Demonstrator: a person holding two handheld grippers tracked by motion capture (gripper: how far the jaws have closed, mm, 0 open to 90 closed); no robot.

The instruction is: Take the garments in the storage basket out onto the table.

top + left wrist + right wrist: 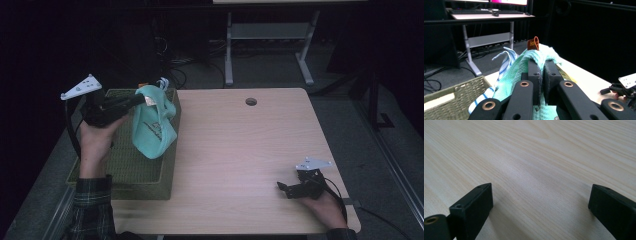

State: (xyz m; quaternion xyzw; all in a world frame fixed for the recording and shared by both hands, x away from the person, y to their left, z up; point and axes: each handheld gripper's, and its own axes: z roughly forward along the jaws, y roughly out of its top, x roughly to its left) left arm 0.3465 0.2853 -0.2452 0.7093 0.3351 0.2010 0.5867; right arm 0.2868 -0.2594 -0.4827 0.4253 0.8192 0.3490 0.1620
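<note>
Right gripper [286, 188] rests on the tabletop [240, 150], jaws wide apart, nothing between. Left gripper [142, 100] holds a teal cloth [154, 127] above the basket [135, 170], jaws clamped on it.

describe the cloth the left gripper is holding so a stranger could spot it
Start at the woven green basket at the table's left edge. Above it the left gripper pinches a hanging mint-green cloth. Unlike the blue-striped white cloth beside it, it carries a small orange loop tag.

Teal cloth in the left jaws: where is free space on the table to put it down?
The light wooden table is bare between the green woven basket and the right gripper. It is crowded over the basket, where the teal cloth hangs from the left gripper.
</note>
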